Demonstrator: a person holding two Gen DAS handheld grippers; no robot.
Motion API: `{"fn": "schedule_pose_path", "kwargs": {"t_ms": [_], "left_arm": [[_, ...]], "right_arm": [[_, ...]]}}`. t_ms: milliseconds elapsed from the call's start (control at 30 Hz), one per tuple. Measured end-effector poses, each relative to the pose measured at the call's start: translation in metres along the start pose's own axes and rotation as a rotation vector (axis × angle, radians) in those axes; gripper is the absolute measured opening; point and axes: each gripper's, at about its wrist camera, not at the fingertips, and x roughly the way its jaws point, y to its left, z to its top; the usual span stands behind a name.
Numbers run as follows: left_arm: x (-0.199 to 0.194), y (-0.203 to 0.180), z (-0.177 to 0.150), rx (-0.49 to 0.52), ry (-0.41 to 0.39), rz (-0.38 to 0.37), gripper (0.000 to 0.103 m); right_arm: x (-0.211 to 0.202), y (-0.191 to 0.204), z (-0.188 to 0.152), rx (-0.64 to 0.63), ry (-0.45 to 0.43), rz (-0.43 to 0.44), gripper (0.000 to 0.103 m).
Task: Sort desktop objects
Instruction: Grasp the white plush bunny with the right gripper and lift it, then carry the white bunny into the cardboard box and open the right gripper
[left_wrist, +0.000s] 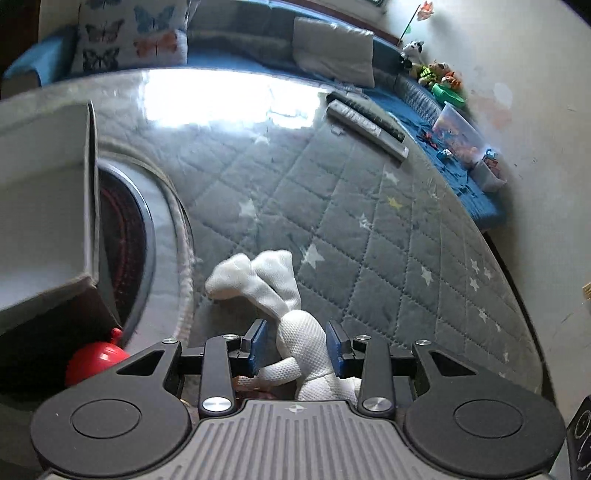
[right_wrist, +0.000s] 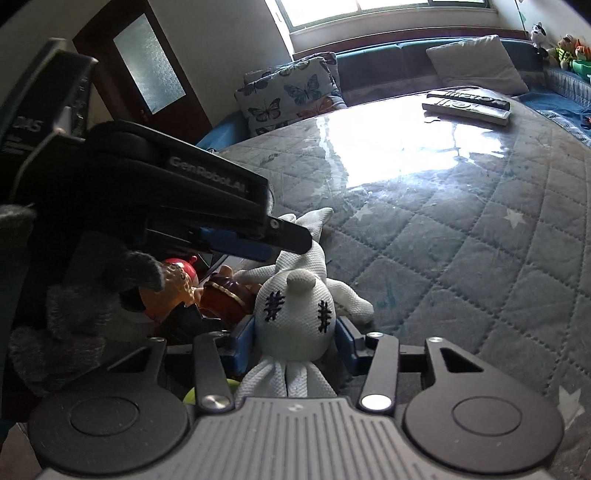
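Note:
A white cloth rabbit doll (left_wrist: 299, 339) lies on the grey quilted table cover (left_wrist: 369, 221). My left gripper (left_wrist: 295, 347) stands around its body, blue pads close to both sides with small gaps. In the right wrist view my right gripper (right_wrist: 295, 332) is shut on the doll's head (right_wrist: 295, 314), which has black stitched eyes. The left gripper (right_wrist: 255, 243) shows there from the side, over the doll's body. A red ball (left_wrist: 96, 360) and several small toys (right_wrist: 221, 295) lie at the doll's left.
A grey box (left_wrist: 44, 221) stands at the left over a round grey dish with a dark red inside (left_wrist: 125, 240). Two remote controls (left_wrist: 365, 122) lie at the table's far side. A blue sofa with cushions (left_wrist: 332, 51) and toys (left_wrist: 458, 133) runs behind.

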Motion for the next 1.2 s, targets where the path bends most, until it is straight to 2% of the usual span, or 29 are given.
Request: {"fn": "schedule_pose_path", "kwargs": {"t_ms": [133,233,367,500,667,867,1033,1200], "left_arm": [[0.009,0.005,0.001,-0.032,0.023,-0.035,0.037],[0.015,0.008,0.002,-0.052,0.037,-0.061,0.033],[0.007,0.006,0.000,-0.036,-0.003,-0.087,0.029],[-0.018,0.007,0.002,-0.028,-0.076,-0.098,0.028],[-0.065,0.014,0.013,-0.012,-0.212,-0.051,0.028],[-0.115,0.050,0.034,-0.063,-0.344,0.038,0.028],[-0.129,0.090,0.053,-0.128,-0.377,0.091,0.028],[-0.122,0.138,0.071,-0.215,-0.370,0.108,0.028]], "right_arm": [[0.000,0.000,-0.001,-0.007,-0.003,0.002,0.045],[-0.001,-0.001,-0.002,-0.009,-0.010,0.001,0.043],[-0.006,0.001,-0.002,-0.024,-0.028,-0.005,0.042],[-0.016,0.012,0.005,-0.078,-0.068,-0.001,0.042],[-0.015,0.045,0.032,-0.198,-0.107,0.061,0.042],[-0.003,0.089,0.070,-0.356,-0.136,0.136,0.042],[0.030,0.126,0.100,-0.437,-0.099,0.192,0.042],[0.070,0.153,0.121,-0.476,-0.041,0.224,0.042]]}}
